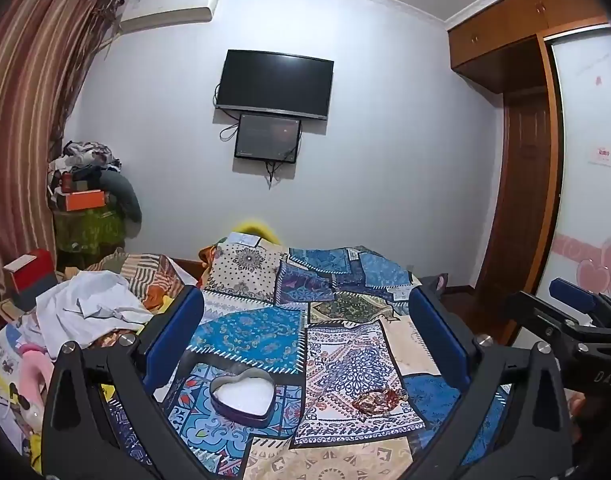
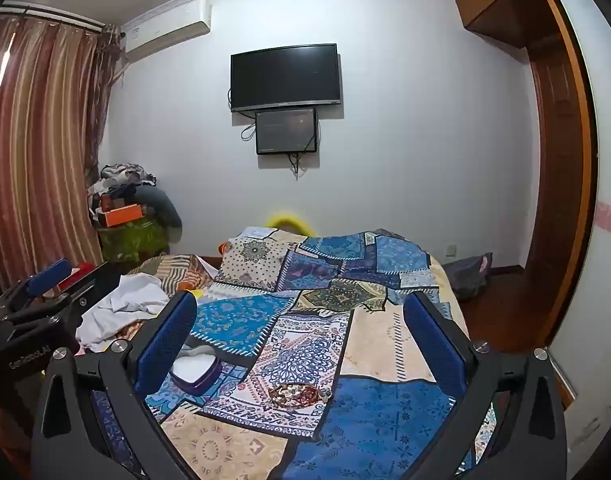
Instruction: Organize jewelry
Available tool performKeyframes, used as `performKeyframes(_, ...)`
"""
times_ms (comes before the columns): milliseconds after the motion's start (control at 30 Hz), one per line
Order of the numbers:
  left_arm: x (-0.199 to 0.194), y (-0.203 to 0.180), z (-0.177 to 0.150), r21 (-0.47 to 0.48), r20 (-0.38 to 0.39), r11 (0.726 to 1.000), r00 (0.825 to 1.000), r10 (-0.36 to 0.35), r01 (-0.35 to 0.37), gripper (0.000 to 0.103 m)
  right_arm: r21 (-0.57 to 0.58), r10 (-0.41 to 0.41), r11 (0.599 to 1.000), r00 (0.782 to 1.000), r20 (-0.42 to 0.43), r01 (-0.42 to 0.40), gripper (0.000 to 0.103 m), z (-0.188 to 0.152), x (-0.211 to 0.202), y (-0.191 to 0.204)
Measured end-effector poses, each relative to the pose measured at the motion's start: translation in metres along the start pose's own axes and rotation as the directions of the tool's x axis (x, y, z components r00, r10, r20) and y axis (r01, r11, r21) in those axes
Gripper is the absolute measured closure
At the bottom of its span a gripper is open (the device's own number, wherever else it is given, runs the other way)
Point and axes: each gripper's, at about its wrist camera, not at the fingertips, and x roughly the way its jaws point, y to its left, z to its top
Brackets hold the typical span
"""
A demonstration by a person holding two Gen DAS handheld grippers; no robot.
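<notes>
A heart-shaped purple tin [image 1: 242, 396] with a white lining lies open on the patchwork bedspread [image 1: 345, 344]. It also shows in the right wrist view [image 2: 195, 368], partly behind my right gripper's left finger. A small pile of red and gold beaded jewelry [image 1: 378, 399] lies to the tin's right, and shows in the right wrist view [image 2: 299, 394]. My left gripper [image 1: 305, 336] is open and empty above the bed, the tin between its fingers. My right gripper [image 2: 301, 340] is open and empty above the jewelry.
Crumpled white cloth [image 1: 89, 304] and striped bedding lie on the bed's left. Toys and papers [image 1: 21, 364] sit at the left edge. A wardrobe [image 2: 561, 160] stands to the right. A TV [image 1: 275, 82] hangs on the far wall.
</notes>
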Motion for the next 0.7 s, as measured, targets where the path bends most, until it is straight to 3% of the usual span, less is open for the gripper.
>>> performKeyframes(233, 0.001, 0.018, -0.003, -0.032, -0.017, 0.999, 1.0, -0.004, 0.003, 0.0, 0.004, 0.003, 1.0, 1.0, -0.005, -0.002, 0.0, 0.0, 0.0, 0.001)
performKeyframes(700, -0.002, 0.013, -0.003, -0.014, -0.022, 1.0, 1.0, 0.01, -0.01, 0.0, 0.004, 0.002, 1.0, 1.0, -0.01, -0.002, 0.0, 0.0, 0.001, 0.0)
